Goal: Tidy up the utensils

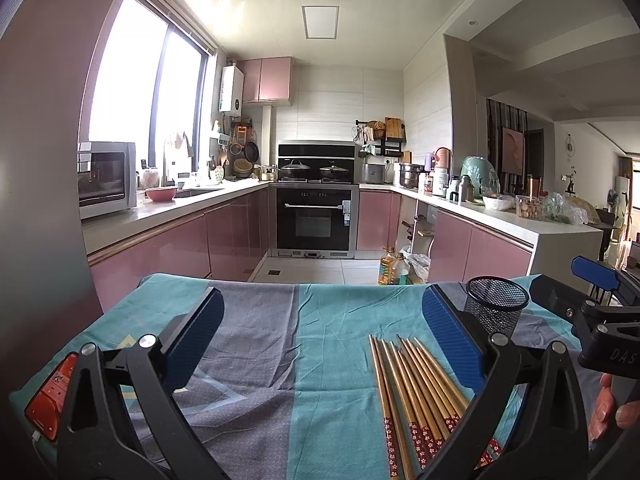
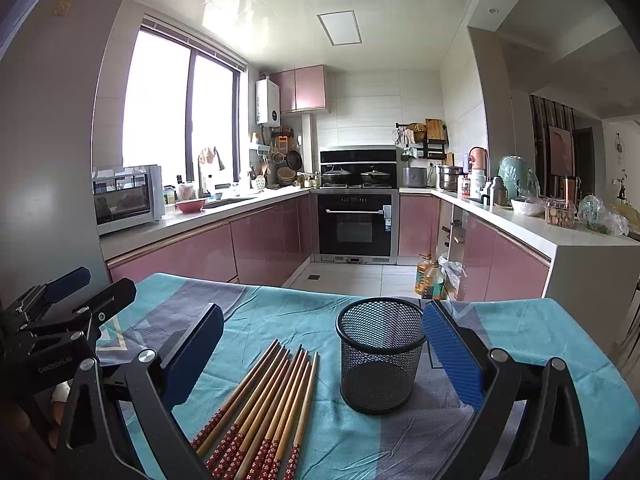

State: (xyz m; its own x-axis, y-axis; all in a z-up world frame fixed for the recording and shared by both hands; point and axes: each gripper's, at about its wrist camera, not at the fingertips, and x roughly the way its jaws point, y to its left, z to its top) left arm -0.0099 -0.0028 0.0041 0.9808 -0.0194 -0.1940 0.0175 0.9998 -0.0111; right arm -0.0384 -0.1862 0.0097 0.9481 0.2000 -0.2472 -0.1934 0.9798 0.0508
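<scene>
Left gripper [image 1: 320,344] and right gripper [image 2: 322,354], held side by side at similar height, jaws spread wide and empty; a hand [image 1: 610,408] grips the right gripper's handle.

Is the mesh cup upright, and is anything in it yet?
Upright and empty: the mesh cup stands on its base, bare bottom visible; the chopsticks lie on the cloth beside it.

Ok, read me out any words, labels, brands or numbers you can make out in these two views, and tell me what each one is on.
"DAS", cut off at the frame edge: on the black body of the right gripper, seen from the left wrist.
"CoxRobot.AI", roughly; small and blurred: on the black body of the left gripper, seen from the right wrist.
Too small or blurred to read: the red label on the left gripper's frame, the sticker on the black built-in oven, the white wall-mounted water heater.
</scene>
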